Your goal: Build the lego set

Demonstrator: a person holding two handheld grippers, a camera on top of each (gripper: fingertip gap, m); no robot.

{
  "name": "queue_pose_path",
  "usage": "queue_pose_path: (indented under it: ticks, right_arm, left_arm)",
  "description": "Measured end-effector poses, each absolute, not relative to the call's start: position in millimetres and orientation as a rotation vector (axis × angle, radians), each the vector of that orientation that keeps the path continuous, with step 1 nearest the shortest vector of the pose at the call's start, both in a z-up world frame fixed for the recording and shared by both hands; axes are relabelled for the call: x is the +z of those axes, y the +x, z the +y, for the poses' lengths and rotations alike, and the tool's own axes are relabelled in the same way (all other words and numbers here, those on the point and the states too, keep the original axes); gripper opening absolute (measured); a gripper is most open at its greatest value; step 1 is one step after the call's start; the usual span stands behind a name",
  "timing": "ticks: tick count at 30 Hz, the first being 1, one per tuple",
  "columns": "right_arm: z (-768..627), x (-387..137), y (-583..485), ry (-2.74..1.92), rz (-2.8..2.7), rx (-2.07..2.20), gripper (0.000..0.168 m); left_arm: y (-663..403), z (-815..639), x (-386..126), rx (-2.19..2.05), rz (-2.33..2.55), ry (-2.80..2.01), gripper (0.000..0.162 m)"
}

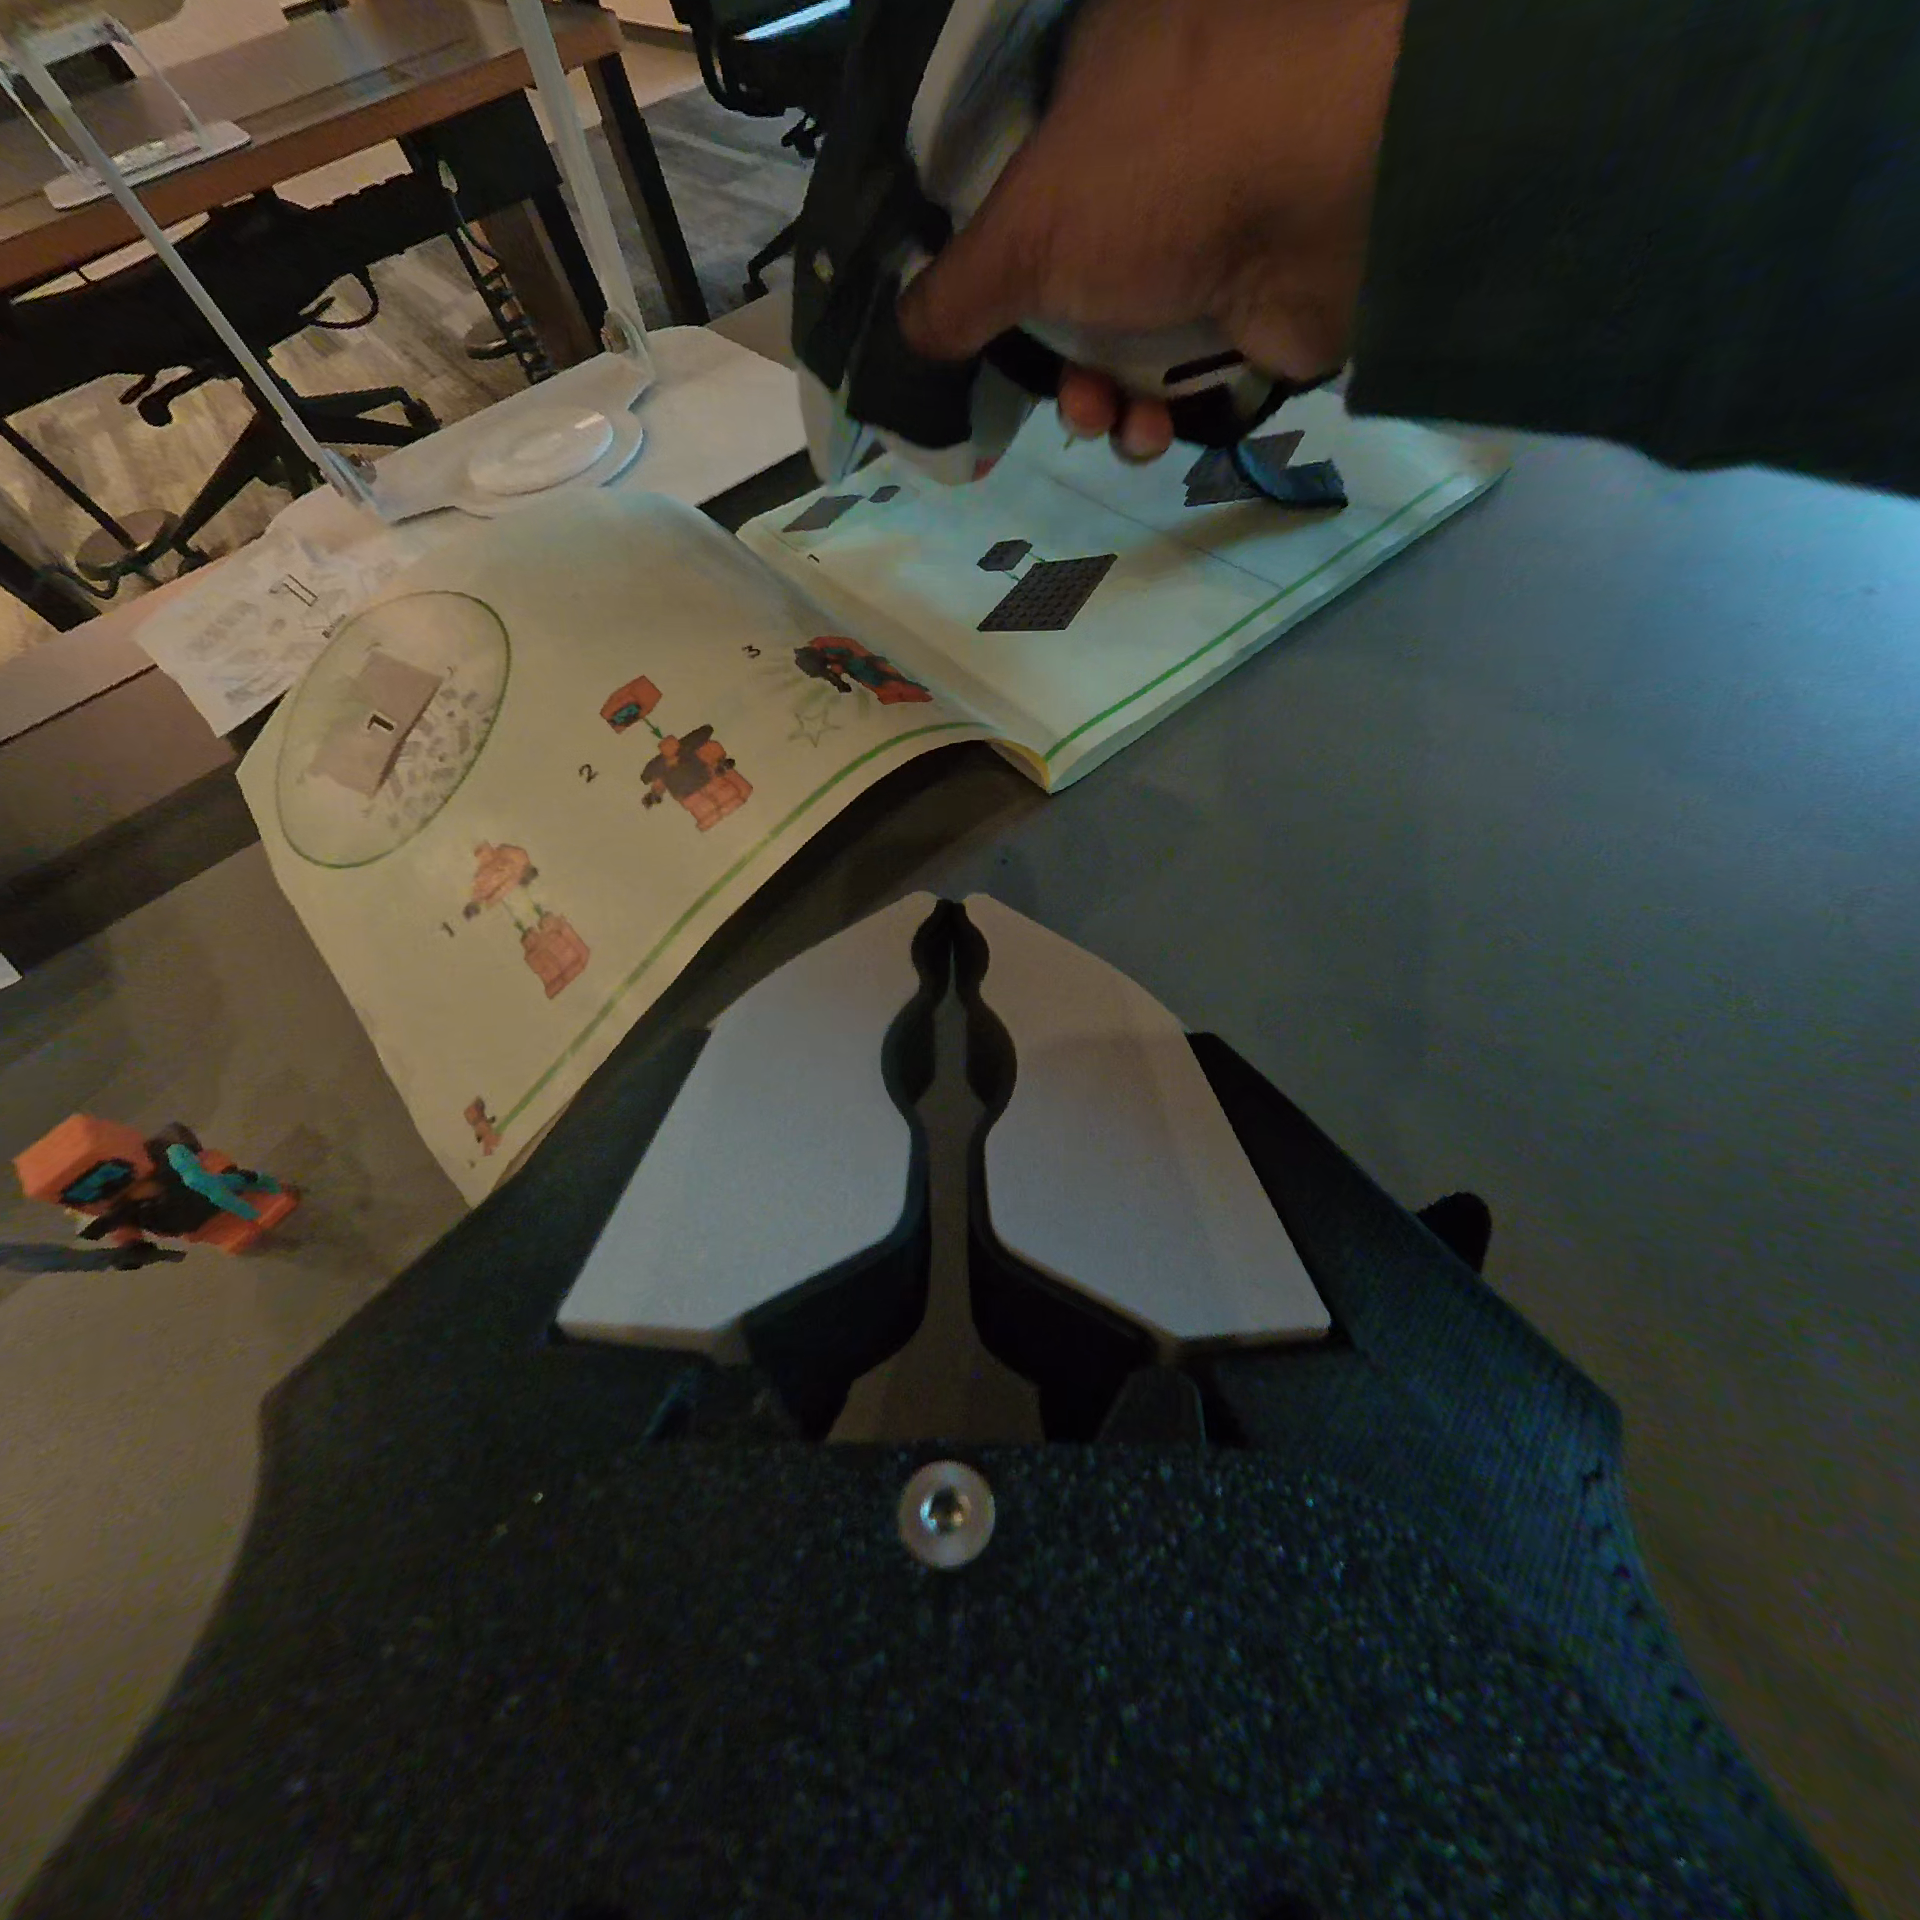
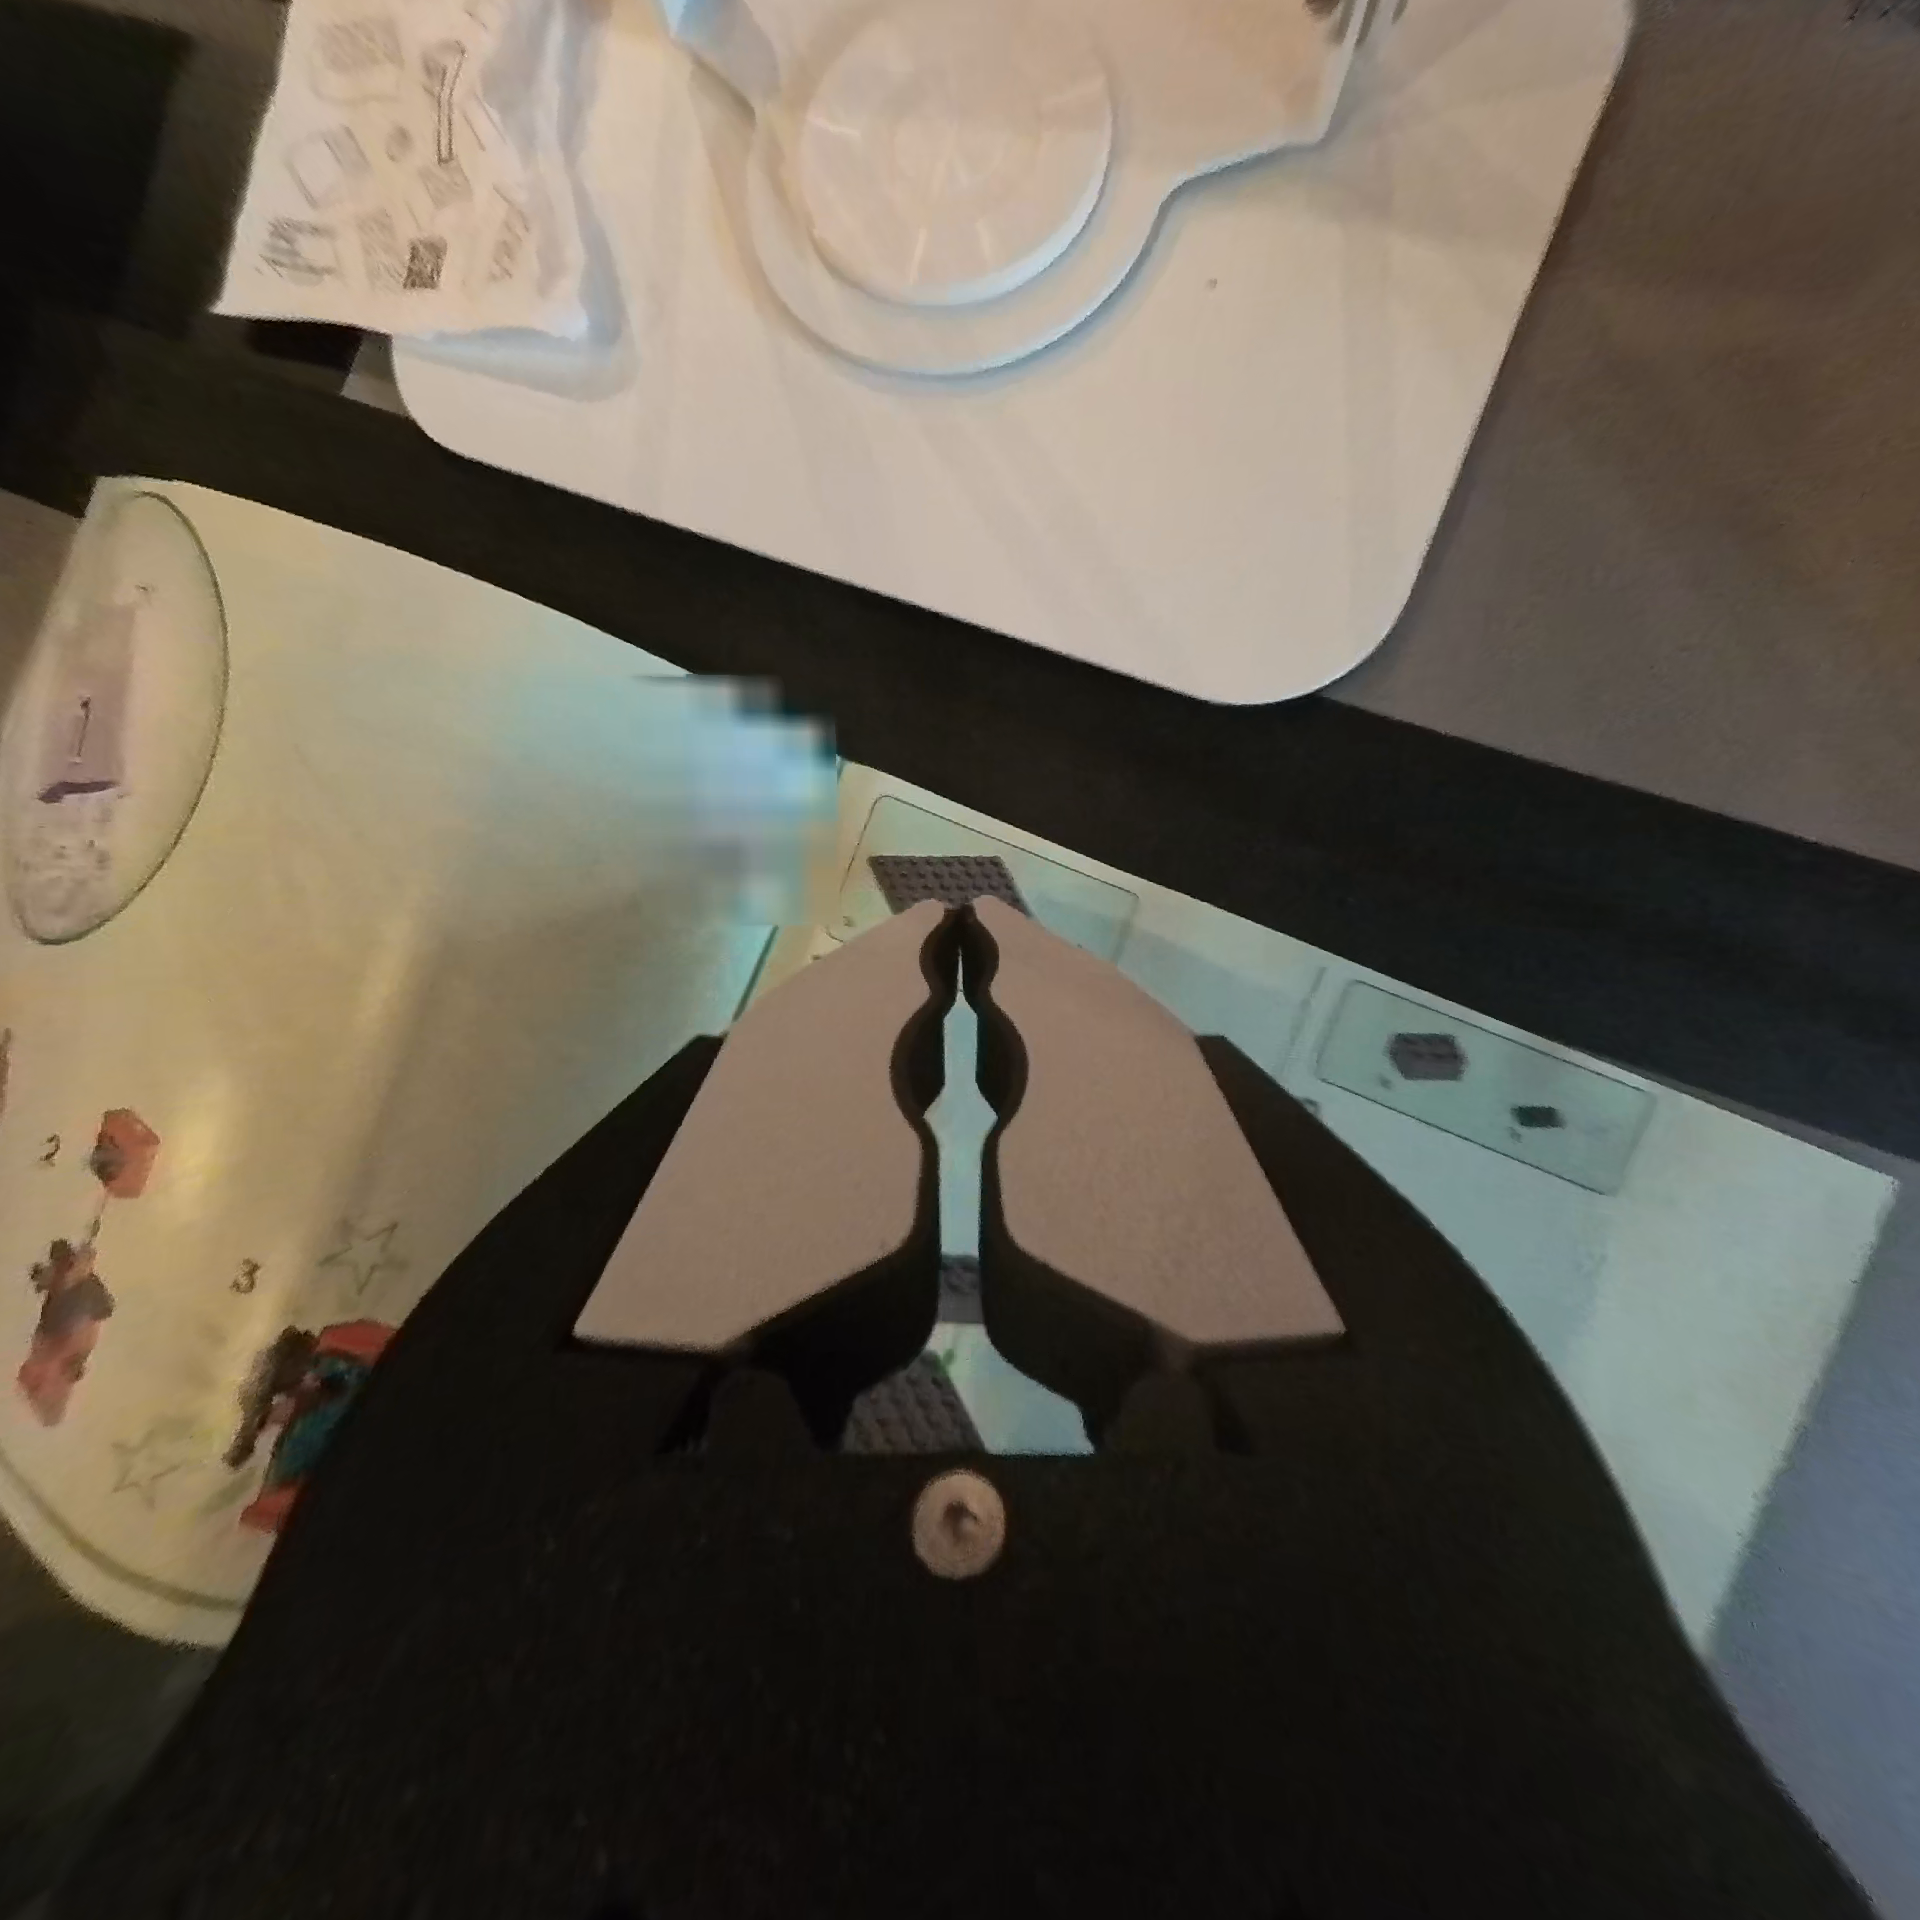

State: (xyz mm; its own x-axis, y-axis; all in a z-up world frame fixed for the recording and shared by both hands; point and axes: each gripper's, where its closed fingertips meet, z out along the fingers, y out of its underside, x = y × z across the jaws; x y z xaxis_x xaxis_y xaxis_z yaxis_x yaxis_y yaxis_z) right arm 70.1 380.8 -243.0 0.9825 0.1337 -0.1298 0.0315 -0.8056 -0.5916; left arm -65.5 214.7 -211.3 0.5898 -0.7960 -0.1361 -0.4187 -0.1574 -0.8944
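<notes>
Grey table (image 1: 1455,831), booklet (image 1: 623,665) beyond left claw (image 1: 951,914)

Orange-teal lego figure (image 1: 156,1195); green-bordered booklet (image 1: 644,727)

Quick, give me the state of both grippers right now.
Left gripper: shut, holding nothing, above the bare table.
Right gripper: shut, nothing visible between its tips, over the open instruction booklet.

Upper left: brown table (image 1: 312,135), dark office chairs (image 1: 260,301) on grey floor (image 1: 717,156); foreground: grey desk (image 1: 1455,883), dim lighting.
</notes>
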Motion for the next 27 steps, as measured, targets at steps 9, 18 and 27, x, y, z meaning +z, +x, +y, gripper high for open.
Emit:
queue_pose_path:
  ticks: [9,18,27]
  right_arm:
    - [374,-245,96,-2.512,-0.096,0.182,0.000]
    - [372,-244,96,-2.488,-0.152,0.196,0.000]
    - [373,-245,93,-2.442,-0.275,0.214,0.000]
  left_arm:
    - [-65,214,-212,-0.452,1.005,-1.780,0.000]
    - [-65,214,-213,-0.449,1.010,-1.781,0.000]
    - [-65,214,-214,-0.446,1.016,-1.780,0.000]
